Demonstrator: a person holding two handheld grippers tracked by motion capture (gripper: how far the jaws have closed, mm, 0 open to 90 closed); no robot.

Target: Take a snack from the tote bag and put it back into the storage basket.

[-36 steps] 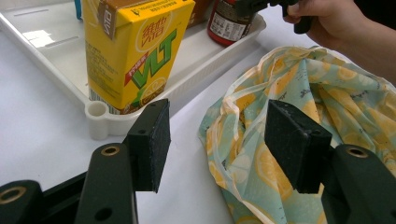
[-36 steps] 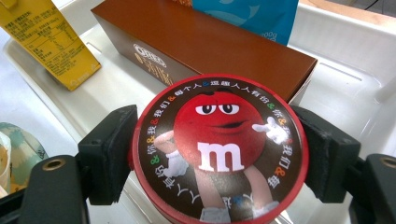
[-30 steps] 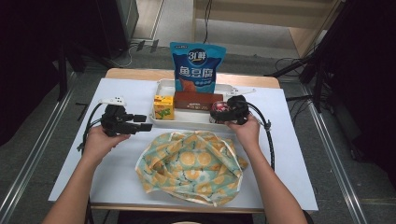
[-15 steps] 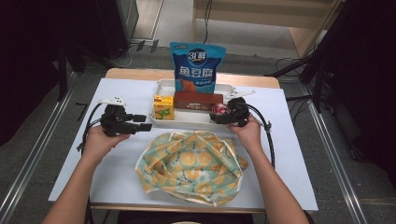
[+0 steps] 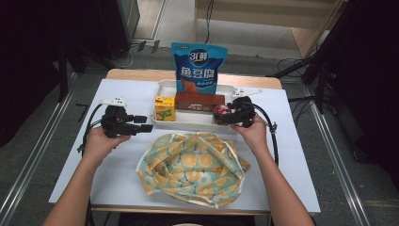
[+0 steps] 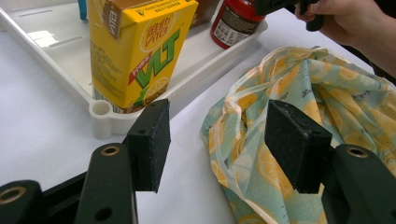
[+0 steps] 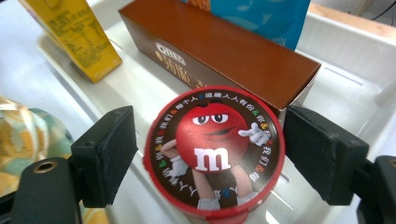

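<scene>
A red M&M's tub (image 7: pixel 212 151) stands in the white tray (image 5: pixel 188 123), at its right end (image 5: pixel 221 112). My right gripper (image 7: pixel 212 161) is open, one pad on each side of the tub's lid with a small gap on both sides. In the tray also sit a brown Oreo box (image 7: pixel 219 53), a yellow lemon tea carton (image 6: pixel 140 51) and a blue snack bag (image 5: pixel 198 68). My left gripper (image 6: pixel 217 140) is open over the table, left of the tray (image 5: pixel 141 126), facing the orange-patterned cloth bag (image 5: pixel 193 165).
The cloth bag lies crumpled on the white table sheet (image 5: pixel 301 160) in front of the tray, between the person's forearms. Cables trail from both grippers. The wooden table edge (image 5: pixel 136 74) runs behind the tray.
The right gripper has shifted slightly toward the red tub in the tray. The left gripper has stayed in place.
</scene>
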